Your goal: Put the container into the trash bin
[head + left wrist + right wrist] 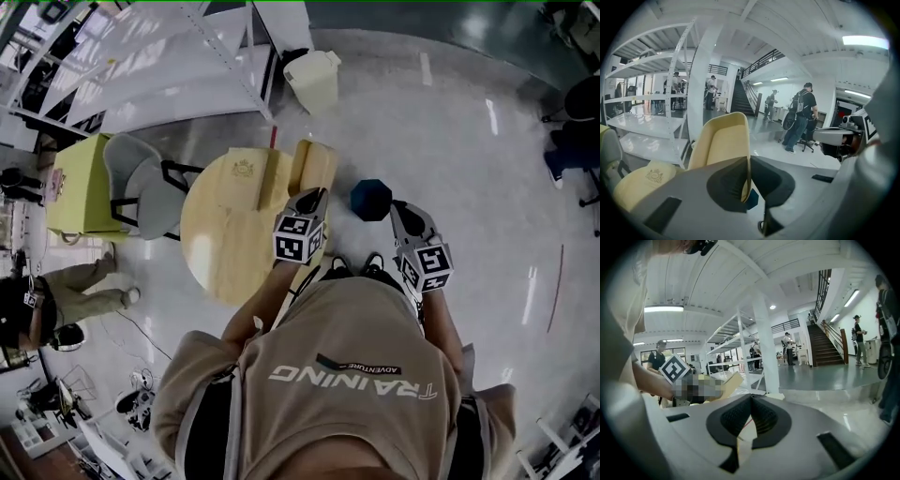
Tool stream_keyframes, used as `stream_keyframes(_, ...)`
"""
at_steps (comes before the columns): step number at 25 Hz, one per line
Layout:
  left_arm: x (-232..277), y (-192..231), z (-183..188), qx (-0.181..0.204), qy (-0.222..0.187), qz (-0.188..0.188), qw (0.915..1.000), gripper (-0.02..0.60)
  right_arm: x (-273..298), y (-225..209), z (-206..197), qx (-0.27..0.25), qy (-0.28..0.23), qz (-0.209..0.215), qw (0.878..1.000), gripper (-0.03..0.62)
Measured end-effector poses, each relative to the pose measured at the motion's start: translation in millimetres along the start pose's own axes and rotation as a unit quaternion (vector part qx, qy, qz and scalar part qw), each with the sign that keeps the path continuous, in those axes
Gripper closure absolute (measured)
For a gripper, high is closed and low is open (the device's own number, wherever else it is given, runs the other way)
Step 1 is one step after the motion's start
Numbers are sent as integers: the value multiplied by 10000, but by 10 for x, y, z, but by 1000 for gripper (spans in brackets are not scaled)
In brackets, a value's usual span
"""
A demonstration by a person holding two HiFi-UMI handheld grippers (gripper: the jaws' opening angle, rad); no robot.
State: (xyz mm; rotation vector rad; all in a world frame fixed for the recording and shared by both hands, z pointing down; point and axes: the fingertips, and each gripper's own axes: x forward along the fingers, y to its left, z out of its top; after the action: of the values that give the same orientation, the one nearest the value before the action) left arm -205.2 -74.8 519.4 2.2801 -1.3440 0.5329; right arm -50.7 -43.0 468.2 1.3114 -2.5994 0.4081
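You: left gripper [312,195] clamped on container [317,164] rim, container held in air. Right gripper [399,207] closed, empty. Pickup done; binning not yet done.

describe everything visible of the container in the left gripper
The container is a pale yellow shallow tray with rounded corners and a raised rim, like moulded pulp or thin plastic. Its hollow side looks empty. It is tilted up on edge, one thin wall pinched between the jaws of the left gripper. In the head view it juts out past that gripper, by the far right edge of the round wooden table. Nothing else seems to touch it.
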Motion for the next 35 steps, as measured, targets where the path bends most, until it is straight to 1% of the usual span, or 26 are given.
stream_keyframes(4, 196, -117, 4, 208, 134, -322, 9992, 561, -158, -161, -106, 127, 101, -434, 9989, 596)
stream_keyframes(6, 270, -220, -14, 253, 201, -455, 9984, 561, -282, -246, -177, 187, 178, -591, 9979, 595)
stream_keyframes(9, 415, -335, -17, 255, 270, -529, 9979, 561, -362, -432, -225, 279, 145, -719, 9969, 595)
stream_keyframes(12, 565, -480, -39, 235, 341, -535, 9977, 561, -394, -637, -274, 351, 122, -737, 9966, 595)
stream_keyframes(16, 845, -710, -8, 247, 439, -449, 9977, 561, -385, -949, -299, 407, 108, -535, 9977, 595)
stream_keyframes(20, 1123, -996, 31, 220, 551, -305, 9978, 561, -392, -1239, -339, 368, 171, -97, 9991, 597)
stream_keyframes(25, 1448, -1179, 91, -9, 589, -144, 9982, 561, -286, -1592, -417, 260, 344, 268, 9987, 595)
stream_keyframes(30, 1653, -1280, 9, -6, 812, -115, 9966, 561, -239, -1785, -550, 376, 484, 427, 9972, 595)
stream_keyframes(35, 1905, -1245, -167, -67, 1094, -144, 9939, 561, -125, -1913, -763, 496, 747, 415, 9951, 595)
